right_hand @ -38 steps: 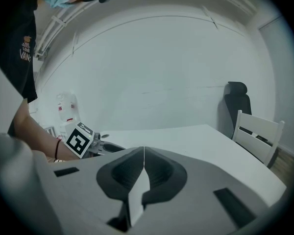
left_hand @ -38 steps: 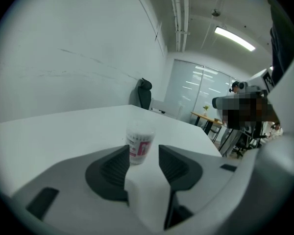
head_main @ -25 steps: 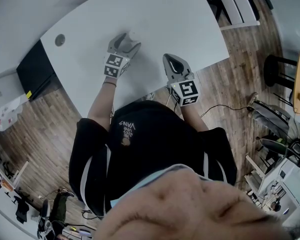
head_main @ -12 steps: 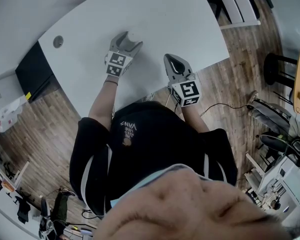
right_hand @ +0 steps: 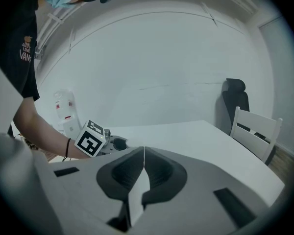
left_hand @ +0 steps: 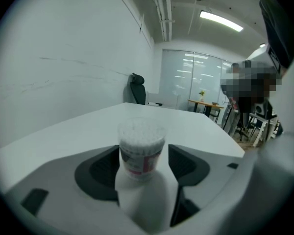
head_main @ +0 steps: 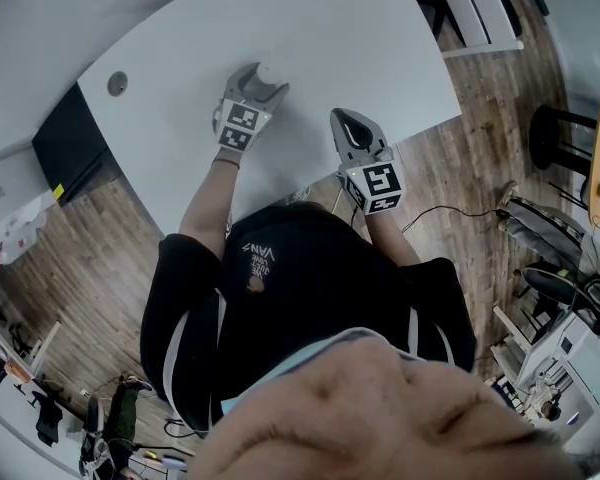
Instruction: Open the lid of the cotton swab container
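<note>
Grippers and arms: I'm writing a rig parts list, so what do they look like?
The left gripper and right gripper have pale grey shells with dark jaw pads; each carries a cube of black-and-white square markers. The person wears a black short-sleeved T-shirt with small chest print and a thin dark band on the left wrist.

Clear plastic swab container, smooth matt white table, wood-grain plank floor
</note>
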`<state>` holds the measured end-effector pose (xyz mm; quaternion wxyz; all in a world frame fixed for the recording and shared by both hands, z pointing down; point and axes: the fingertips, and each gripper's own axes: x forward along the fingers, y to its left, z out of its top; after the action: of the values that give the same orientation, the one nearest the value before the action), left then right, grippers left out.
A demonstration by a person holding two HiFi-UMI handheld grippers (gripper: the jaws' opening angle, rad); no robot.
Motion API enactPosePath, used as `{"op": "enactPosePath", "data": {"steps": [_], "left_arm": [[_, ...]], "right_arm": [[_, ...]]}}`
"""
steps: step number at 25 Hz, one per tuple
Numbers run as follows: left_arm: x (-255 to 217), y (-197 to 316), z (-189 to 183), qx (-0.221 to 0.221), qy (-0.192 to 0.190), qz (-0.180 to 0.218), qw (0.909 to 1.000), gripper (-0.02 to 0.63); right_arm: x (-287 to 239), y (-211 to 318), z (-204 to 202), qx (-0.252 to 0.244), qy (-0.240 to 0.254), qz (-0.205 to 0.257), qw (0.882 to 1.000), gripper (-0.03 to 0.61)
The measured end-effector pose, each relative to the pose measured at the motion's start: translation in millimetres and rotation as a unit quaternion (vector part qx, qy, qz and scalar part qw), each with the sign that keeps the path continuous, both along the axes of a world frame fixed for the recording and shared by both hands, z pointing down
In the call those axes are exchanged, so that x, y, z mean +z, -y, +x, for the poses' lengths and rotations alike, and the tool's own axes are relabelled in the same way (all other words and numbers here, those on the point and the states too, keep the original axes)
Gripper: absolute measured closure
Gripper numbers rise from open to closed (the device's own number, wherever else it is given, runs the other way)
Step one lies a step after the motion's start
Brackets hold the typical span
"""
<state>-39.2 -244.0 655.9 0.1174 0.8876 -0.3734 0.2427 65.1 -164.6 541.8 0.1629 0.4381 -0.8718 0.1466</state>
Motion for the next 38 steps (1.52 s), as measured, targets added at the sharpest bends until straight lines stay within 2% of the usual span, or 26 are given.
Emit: {"op": "enactPosePath", "data": {"steps": [8,23,33,38], "left_arm": [[0,5,-6,-0.015,0.007,0.008,0.9998,0.342],[-13,2,-4,0.001,0.005,0.014,0.9999,0.350],[-55,-3,-11,0.000,0.007,0.058,0.9983,0.353],[-81,-12,-12,0.005,0.026,0.084,0.9961,0.353]], "right_arm": [[4,-3,-4,-0.001,-0.004,-0.007,1.000,0.565],[-5,2,-3,-0.005,-0.007,0.005,1.000,0.566],[-19,4,-11,-0.019,0.004,0.026,0.999,0.566],[-38,3,-19,-0.032,0.013,0.046,0.998,0.565]]}}
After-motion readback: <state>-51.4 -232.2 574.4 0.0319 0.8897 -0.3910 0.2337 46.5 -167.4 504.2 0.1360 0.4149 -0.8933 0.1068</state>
